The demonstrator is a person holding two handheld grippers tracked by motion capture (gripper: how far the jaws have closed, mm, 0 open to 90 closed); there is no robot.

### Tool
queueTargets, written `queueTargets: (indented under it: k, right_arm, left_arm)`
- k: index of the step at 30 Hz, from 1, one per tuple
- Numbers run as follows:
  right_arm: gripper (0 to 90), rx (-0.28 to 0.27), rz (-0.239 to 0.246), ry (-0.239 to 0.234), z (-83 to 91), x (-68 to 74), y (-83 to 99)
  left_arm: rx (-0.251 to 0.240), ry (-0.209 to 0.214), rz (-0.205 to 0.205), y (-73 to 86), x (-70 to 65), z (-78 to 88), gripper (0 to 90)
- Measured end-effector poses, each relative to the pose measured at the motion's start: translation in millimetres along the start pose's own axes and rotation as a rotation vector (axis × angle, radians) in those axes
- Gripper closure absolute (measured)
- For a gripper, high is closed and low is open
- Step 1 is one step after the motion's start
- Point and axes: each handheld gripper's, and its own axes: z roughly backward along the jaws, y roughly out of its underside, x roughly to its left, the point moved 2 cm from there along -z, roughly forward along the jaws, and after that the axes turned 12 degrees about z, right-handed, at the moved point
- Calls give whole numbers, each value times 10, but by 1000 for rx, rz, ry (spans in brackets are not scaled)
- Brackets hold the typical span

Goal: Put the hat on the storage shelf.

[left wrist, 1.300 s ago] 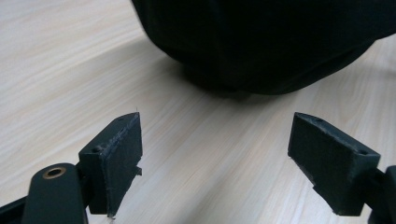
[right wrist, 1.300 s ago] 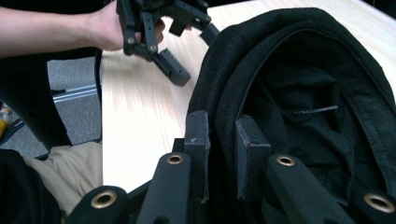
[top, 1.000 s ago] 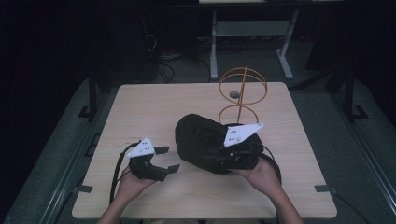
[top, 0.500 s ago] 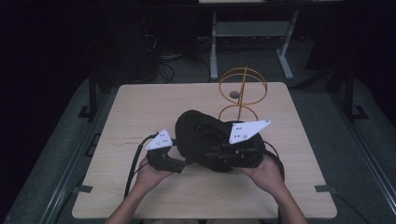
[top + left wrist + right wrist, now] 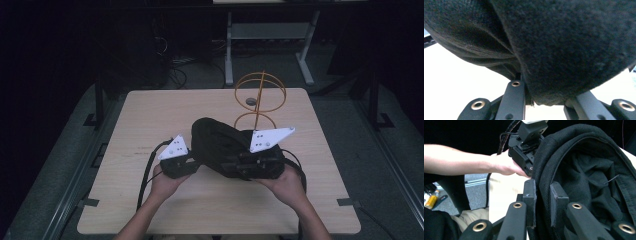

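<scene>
A black cloth hat is held a little above the wooden table, between both grippers. My right gripper is shut on the hat's rim, with the fabric pinched between its pads. My left gripper meets the hat's left edge. Its jaws have just been closing, and the dark fabric now hangs between them and fills the gap. From the right gripper view, the left gripper presses against the far side of the hat.
An orange wire stand rises on the table just behind the hat. Black cables trail from the grippers toward the front edge. Bare tabletop lies to the left and at the front. Dark floor and desk legs are beyond the table.
The left gripper moved right from the open table to the hat's left edge, and its jaws closed on the fabric. The right gripper and hat stayed almost in place.
</scene>
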Motion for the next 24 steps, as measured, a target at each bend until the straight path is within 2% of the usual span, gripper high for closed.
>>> queueTargets:
  k: [9,13,14,15,17,20,24]
  right_arm:
    - [744,-30,-22,-5,45,-53,15]
    - [720,-65,-46,-8,77,-83,4]
    - [711,-71,-49,-10,83,-87,2]
    - [711,-71,-49,-10,83,-87,2]
    - [616,-85,-53,4,106,-105,-4]
    - [453,-70,-83,35,128,-142,19]
    - [373,-84,-110,43,194,-172,95]
  left_arm:
    - [-7,-21,-31,-145,-39,126,824]
    - [-20,-38,-49,-298,-74,215,831]
    - [-21,-50,-68,-376,-94,255,831]
    - [-21,-50,-68,-376,-94,255,832]
    - [-21,-61,-79,-445,-100,293,832]
    - [-24,-57,-62,-535,-87,354,831]
    - [-34,-58,-58,-619,-67,459,832]
